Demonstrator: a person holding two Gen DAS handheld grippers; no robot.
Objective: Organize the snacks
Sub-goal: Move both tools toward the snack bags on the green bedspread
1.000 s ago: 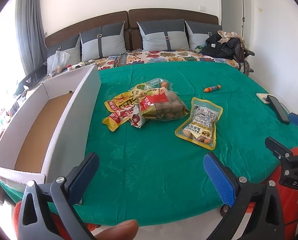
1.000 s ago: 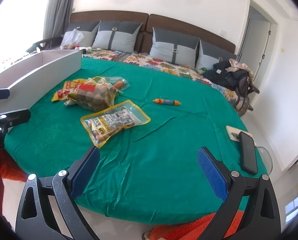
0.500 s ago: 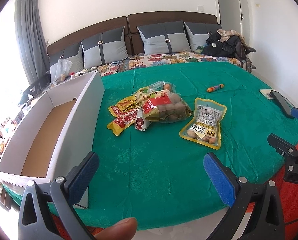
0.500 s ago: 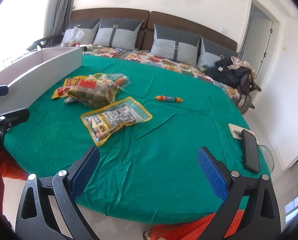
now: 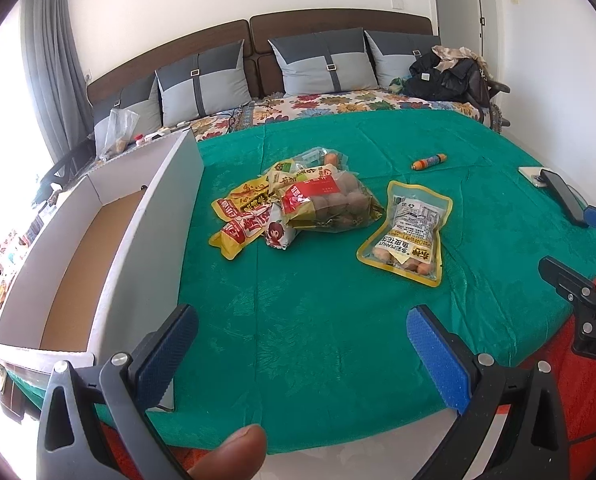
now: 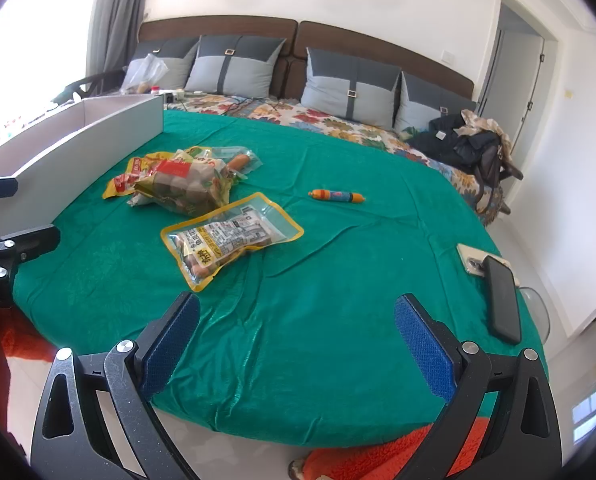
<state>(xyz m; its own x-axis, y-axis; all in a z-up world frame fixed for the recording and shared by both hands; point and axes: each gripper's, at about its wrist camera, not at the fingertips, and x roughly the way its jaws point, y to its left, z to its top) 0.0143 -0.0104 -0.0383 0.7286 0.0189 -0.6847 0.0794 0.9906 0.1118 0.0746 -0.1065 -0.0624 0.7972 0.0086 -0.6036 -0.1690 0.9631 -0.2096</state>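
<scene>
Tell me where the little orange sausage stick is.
The orange sausage stick lies alone on the green cloth, beyond the peanut pouch toward the pillows, right of the snack pile.

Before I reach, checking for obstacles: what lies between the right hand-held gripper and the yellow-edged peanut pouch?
Only bare green bedspread between the right hand-held gripper and the yellow-edged peanut pouch, in the right wrist view.

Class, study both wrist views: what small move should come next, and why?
Probably move the right gripper forward toward the peanut pack. Both grippers are open and hold nothing, the box has no snacks in it, and that pack lies apart from the pile, nearest the right gripper.
</scene>
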